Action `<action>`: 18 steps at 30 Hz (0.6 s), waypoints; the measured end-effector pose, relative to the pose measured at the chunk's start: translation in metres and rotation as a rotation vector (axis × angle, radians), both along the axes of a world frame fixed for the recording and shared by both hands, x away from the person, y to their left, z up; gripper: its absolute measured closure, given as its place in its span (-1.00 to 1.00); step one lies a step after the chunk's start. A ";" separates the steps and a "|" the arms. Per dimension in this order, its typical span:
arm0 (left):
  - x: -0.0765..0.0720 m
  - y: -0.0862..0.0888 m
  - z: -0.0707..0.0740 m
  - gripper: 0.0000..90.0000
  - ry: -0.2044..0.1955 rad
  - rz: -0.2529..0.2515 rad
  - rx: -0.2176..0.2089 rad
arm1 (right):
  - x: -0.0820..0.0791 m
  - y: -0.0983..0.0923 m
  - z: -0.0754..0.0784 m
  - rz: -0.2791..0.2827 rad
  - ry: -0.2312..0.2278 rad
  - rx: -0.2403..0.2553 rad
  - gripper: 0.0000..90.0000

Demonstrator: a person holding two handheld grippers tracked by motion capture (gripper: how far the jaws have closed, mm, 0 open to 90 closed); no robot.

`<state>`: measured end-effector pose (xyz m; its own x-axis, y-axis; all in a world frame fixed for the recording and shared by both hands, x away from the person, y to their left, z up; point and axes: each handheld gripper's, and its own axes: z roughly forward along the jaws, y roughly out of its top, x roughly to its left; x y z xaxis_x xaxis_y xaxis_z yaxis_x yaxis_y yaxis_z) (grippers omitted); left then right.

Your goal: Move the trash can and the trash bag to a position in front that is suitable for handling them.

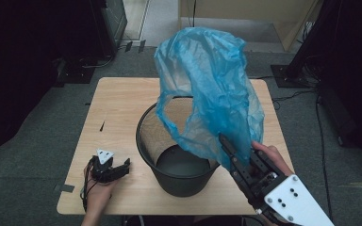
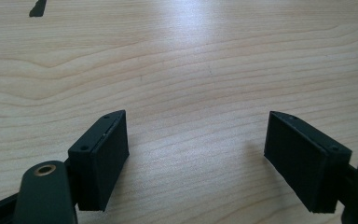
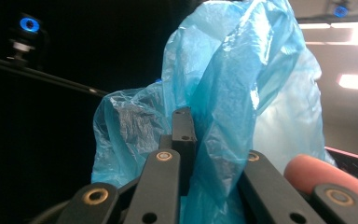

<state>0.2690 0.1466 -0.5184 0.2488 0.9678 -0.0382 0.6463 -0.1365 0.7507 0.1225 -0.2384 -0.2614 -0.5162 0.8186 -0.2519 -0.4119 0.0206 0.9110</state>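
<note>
A thin blue plastic bag (image 1: 209,89) billows in the air above a black mesh waste bin (image 1: 179,176) that stands on the wooden table (image 1: 118,103). My right gripper (image 1: 226,143) is shut on the bag's lower edge, over the bin's right rim. In the right gripper view the bag (image 3: 233,93) rises from between the closed jaws, and a fingertip (image 3: 324,172) shows at the right. My left gripper (image 1: 122,165) rests open on the table to the left of the bin, held by a hand. In the left gripper view, bare wood (image 2: 191,84) lies between its pads (image 2: 105,158).
A small dark mark (image 1: 102,126) sits on the tabletop left of the bin. Grey carpet (image 1: 37,141) surrounds the table. Dark stands and cables (image 1: 292,70) are at the far right, and dark equipment (image 1: 75,70) at the far left.
</note>
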 end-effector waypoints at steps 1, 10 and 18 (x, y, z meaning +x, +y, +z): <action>0.000 0.000 0.000 -0.51 0.000 0.000 0.000 | -0.003 0.001 0.001 0.022 -0.004 -0.006 0.90; 0.000 0.000 0.000 -0.51 0.000 -0.002 0.000 | -0.012 0.019 0.002 0.173 -0.016 -0.149 0.34; 0.000 0.001 0.000 -0.51 0.001 -0.001 -0.006 | -0.003 0.028 -0.005 0.150 0.043 -0.190 -0.32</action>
<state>0.2689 0.1472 -0.5182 0.2499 0.9673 -0.0438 0.6466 -0.1330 0.7511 0.1196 -0.2107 -0.2661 -0.6418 0.6721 -0.3692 -0.3845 0.1345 0.9133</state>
